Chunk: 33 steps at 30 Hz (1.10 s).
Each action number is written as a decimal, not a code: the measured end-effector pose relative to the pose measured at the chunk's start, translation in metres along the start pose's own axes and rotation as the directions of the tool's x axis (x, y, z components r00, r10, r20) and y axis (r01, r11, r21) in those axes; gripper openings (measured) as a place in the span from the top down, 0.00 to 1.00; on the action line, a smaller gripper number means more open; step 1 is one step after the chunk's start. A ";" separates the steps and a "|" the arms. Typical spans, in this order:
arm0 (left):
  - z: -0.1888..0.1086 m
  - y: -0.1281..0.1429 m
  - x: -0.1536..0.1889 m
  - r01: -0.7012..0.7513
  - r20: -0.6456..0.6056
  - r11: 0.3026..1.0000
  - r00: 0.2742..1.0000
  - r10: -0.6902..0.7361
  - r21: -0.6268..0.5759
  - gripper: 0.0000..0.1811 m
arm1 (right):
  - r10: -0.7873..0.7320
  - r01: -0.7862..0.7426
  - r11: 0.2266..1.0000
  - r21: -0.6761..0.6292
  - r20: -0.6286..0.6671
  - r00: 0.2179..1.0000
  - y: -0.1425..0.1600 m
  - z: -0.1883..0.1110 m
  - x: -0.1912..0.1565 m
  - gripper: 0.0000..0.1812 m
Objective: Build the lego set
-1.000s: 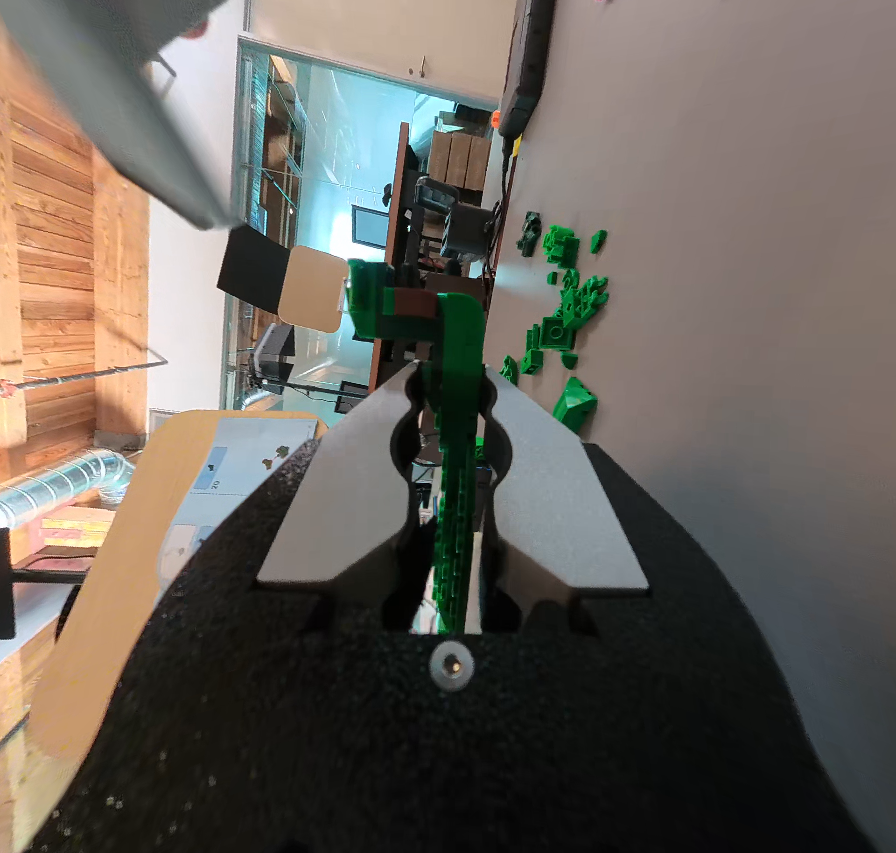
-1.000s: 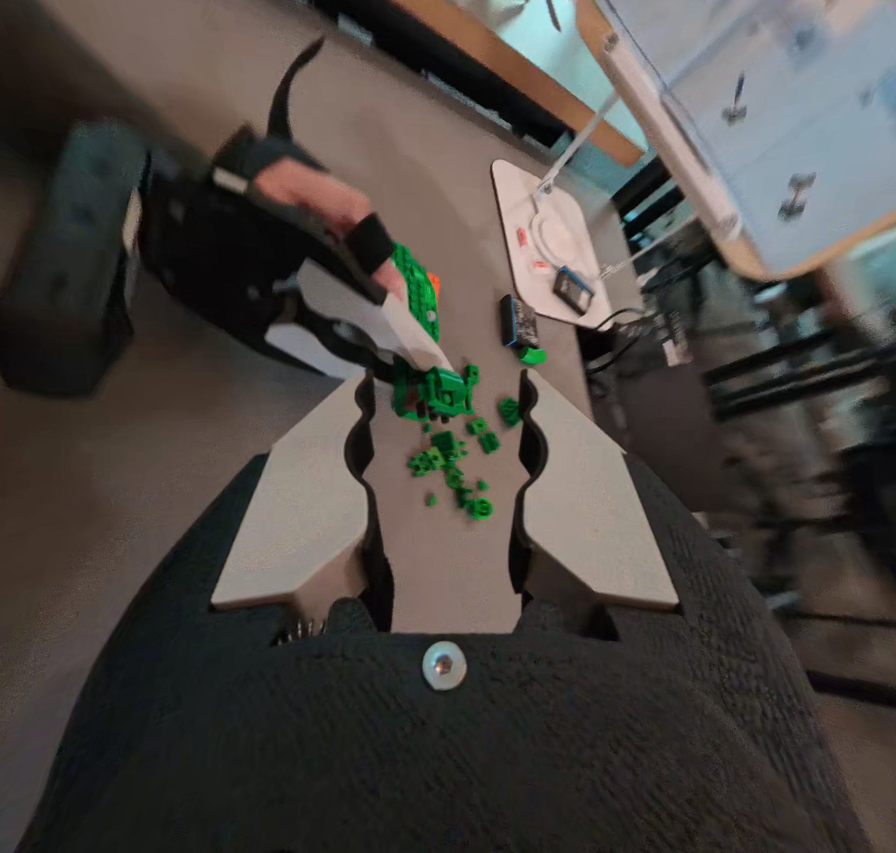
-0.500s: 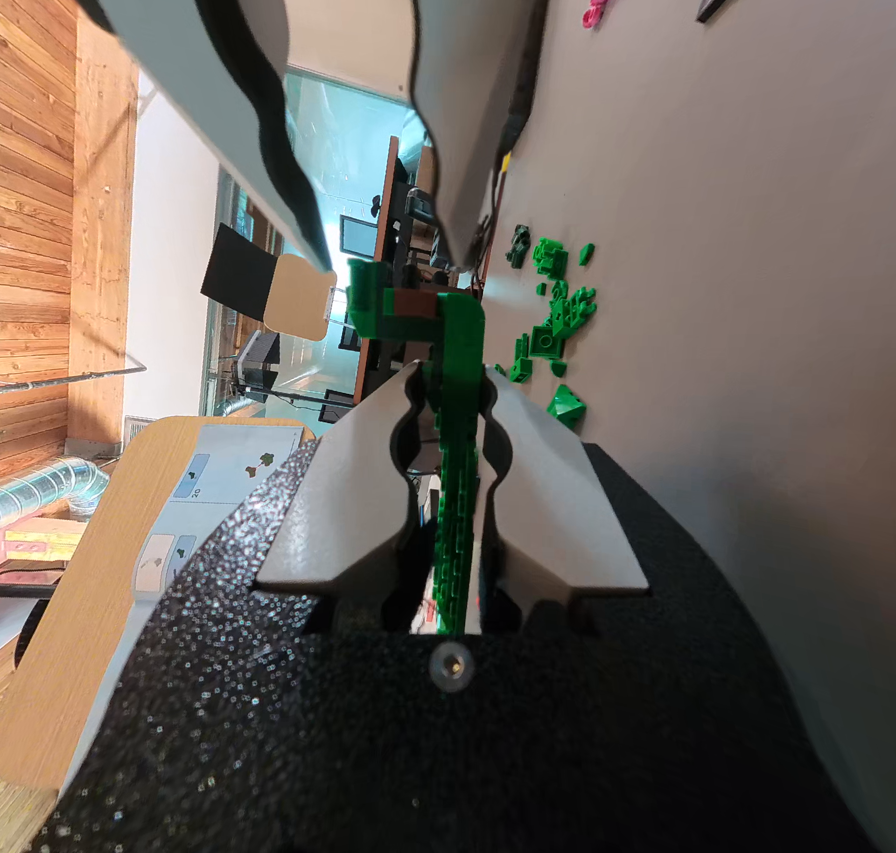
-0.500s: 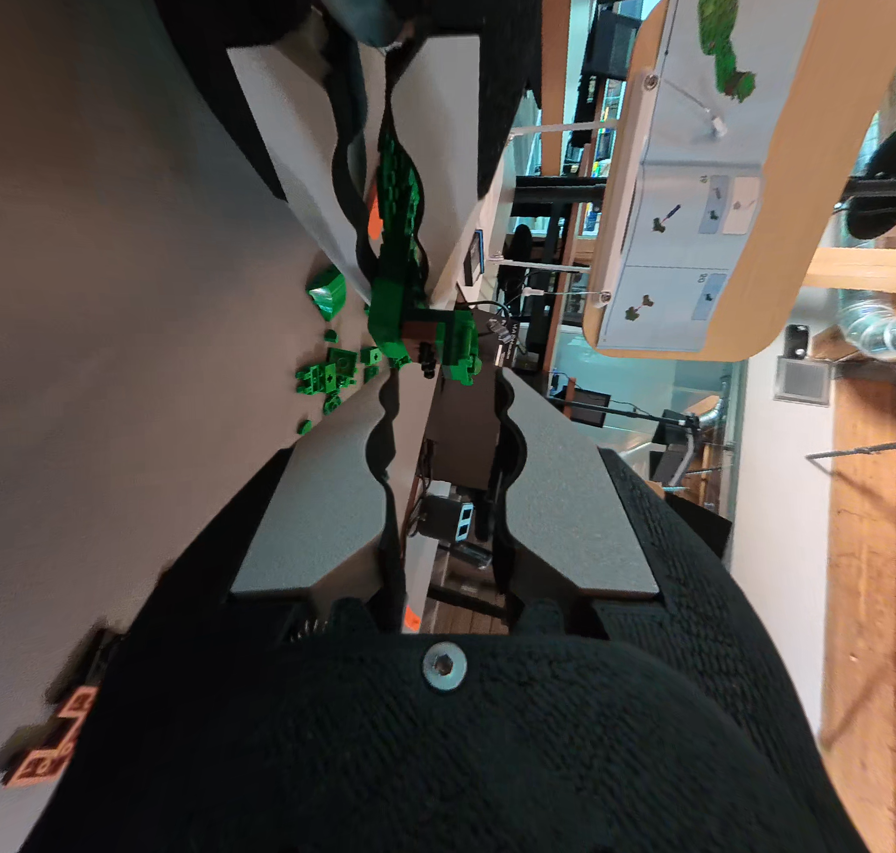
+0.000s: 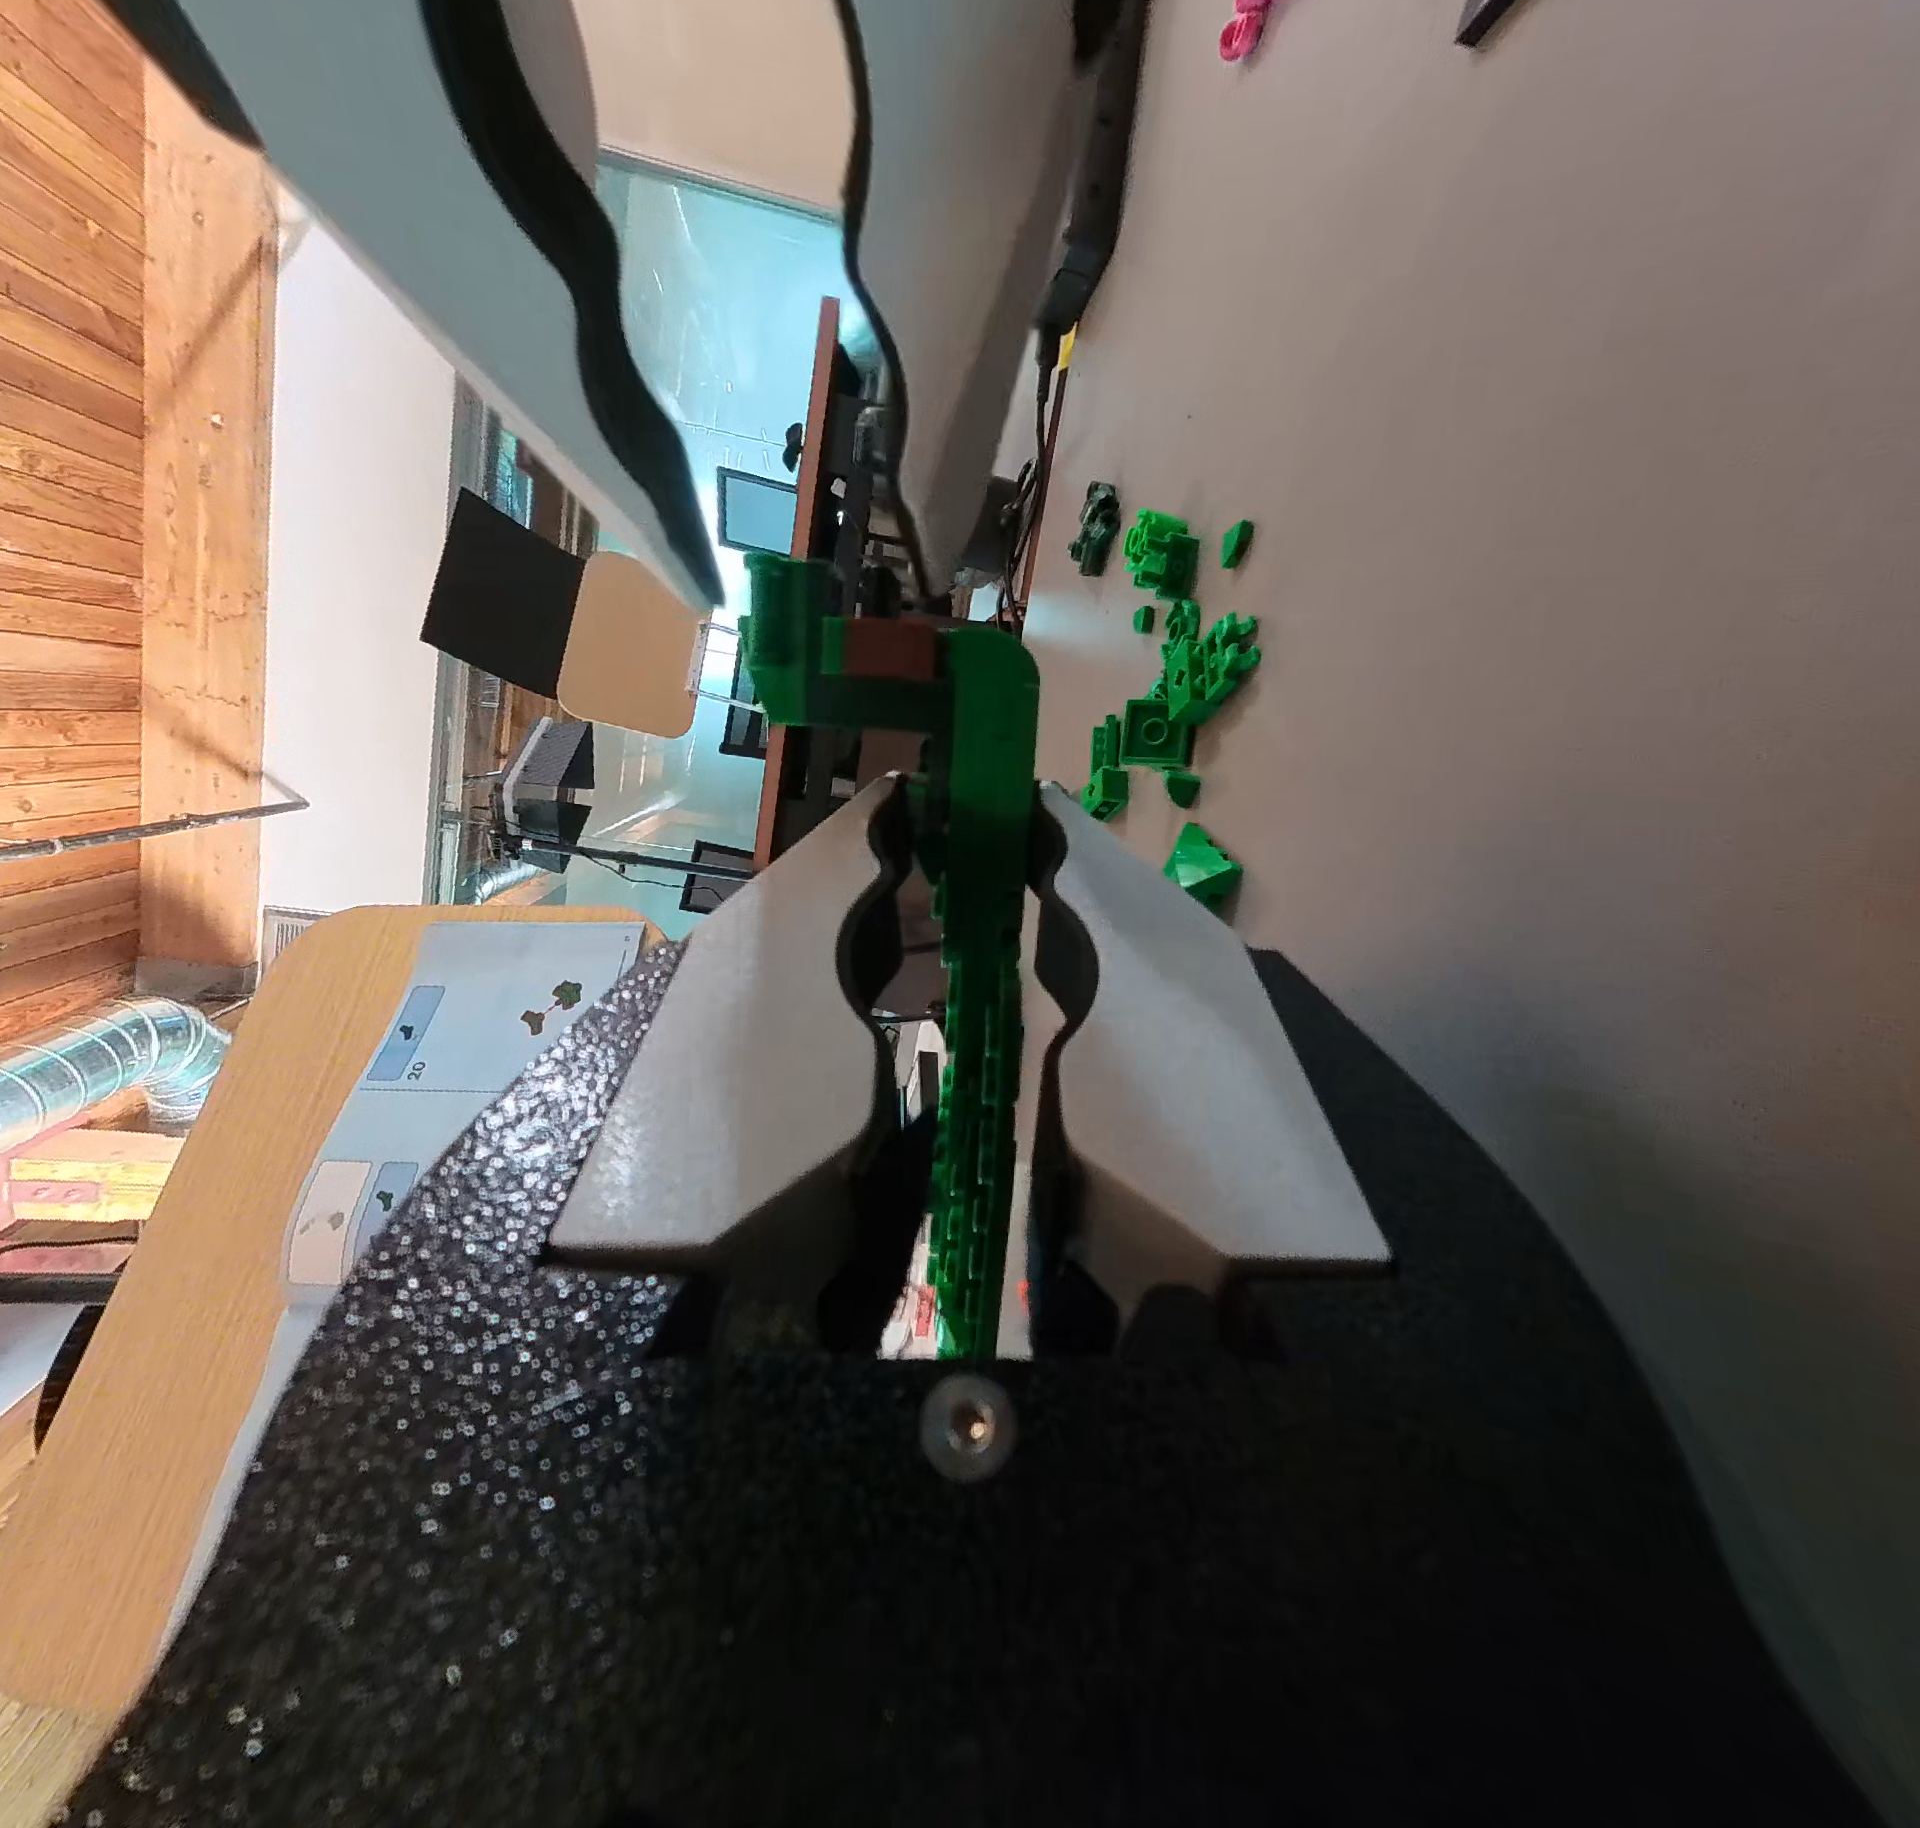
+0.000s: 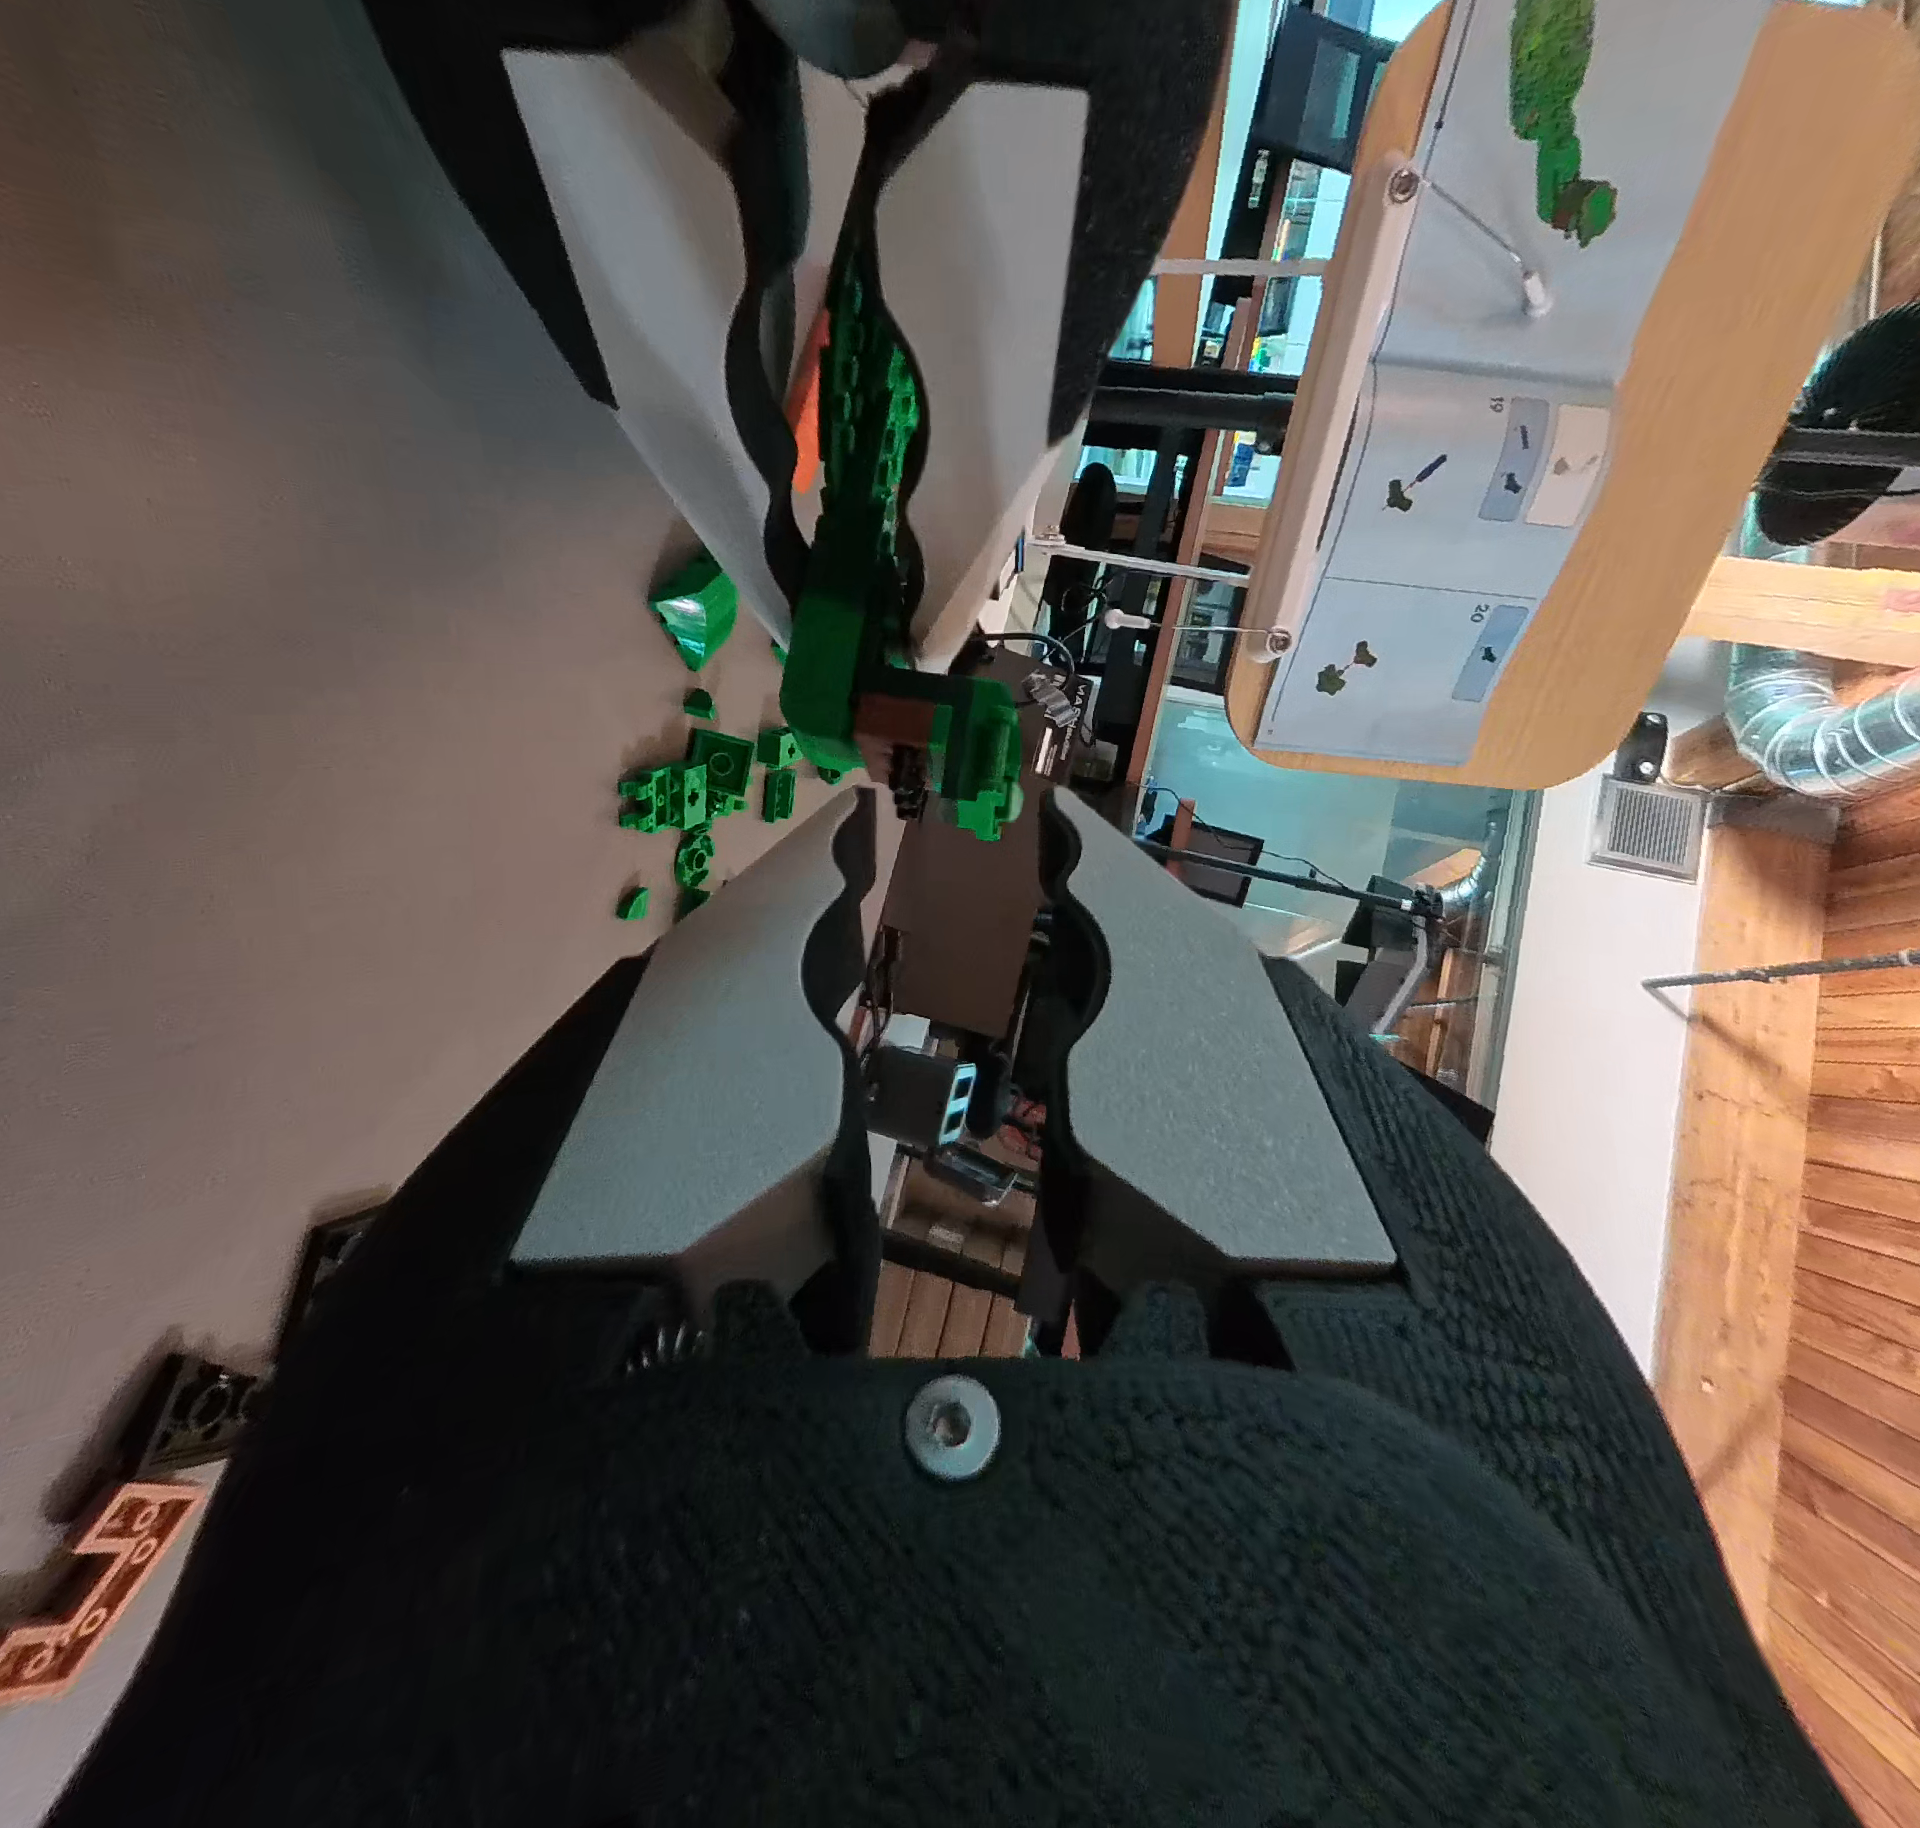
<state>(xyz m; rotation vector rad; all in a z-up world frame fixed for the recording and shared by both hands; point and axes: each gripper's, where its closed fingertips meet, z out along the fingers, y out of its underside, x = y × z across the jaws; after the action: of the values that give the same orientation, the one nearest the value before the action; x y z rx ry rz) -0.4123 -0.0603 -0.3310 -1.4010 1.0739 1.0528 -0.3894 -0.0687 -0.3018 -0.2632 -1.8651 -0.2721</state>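
Holding the part-built green assembly (image 5: 982,739) edge-on above the bench (image 5: 1558,635), the left hand-held gripper (image 5: 971,802) is clamping its fingers on the studded plate. A short arm with a brown brick (image 5: 891,652) and a green block (image 6: 977,739) is projecting from the far end. The right hand-held gripper (image 6: 951,802) is facing that end with fingers apart and nothing between them, its tips just beside the block. Loose green pieces (image 5: 1169,677) are lying scattered on the bench near the assembly, and an instruction booklet (image 6: 1455,490) is standing open beyond. Judging by these leftovers, the build is sitting partway, with several pieces waiting for fitting.
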 end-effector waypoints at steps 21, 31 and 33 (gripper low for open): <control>0.000 0.000 0.004 -0.011 -0.025 1.000 1.000 0.011 -0.003 0.90 | -0.048 0.049 0.997 -0.056 0.023 0.999 0.003 0.003 -0.005 0.89; 0.001 0.001 0.005 0.010 -0.042 1.000 0.999 -0.010 -0.004 0.90 | 0.266 -0.268 0.963 -0.007 0.144 0.953 0.001 0.004 -0.012 0.74; 0.001 -0.001 0.006 0.012 -0.046 1.000 0.999 -0.012 0.002 0.90 | 0.330 -0.336 0.942 0.008 0.176 0.928 0.001 0.000 -0.010 0.68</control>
<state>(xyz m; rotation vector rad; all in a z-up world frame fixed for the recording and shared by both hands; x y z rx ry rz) -0.4103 -0.0596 -0.3369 -1.4342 1.0981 1.0146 -0.3866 -0.0684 -0.3109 -0.5865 -1.9551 0.0216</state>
